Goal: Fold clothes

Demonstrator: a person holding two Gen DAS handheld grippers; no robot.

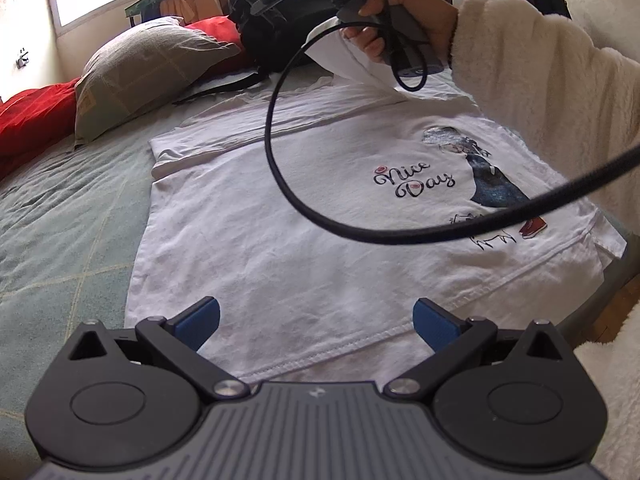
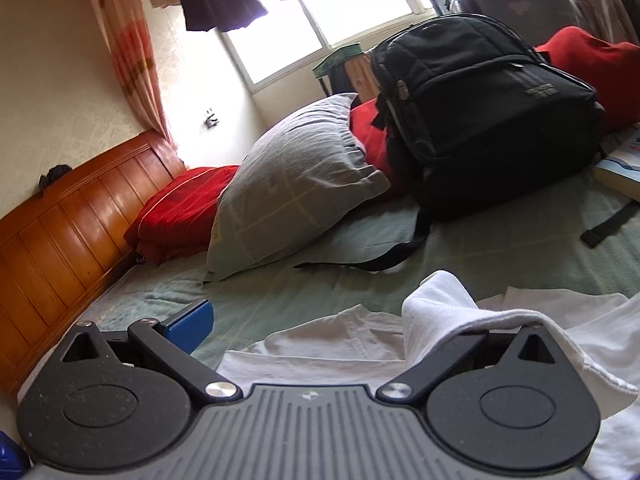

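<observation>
- Left wrist view: white T-shirt (image 1: 288, 208) lies spread flat, print up, on the green bed cover (image 1: 60, 216), positioned for folding.
- Left hand-held gripper (image 1: 316, 320) hovers over the hem, blue pads wide apart, holding nothing.
- Right hand-held gripper (image 2: 320, 328): one pad visible, the other draped in white cloth; grip cannot be determined. A hand (image 1: 396, 24) lifts a sleeve portion, judged a fold inward.
- Legible print: "Nice Day" (image 1: 414, 180).
- Black backpack (image 2: 484, 120) and grey pillow (image 2: 292, 188) stand clear beyond.

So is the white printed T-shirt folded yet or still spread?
Mostly spread: white printed T-shirt lies flat on the green bedspread, one corner lifted.
</observation>
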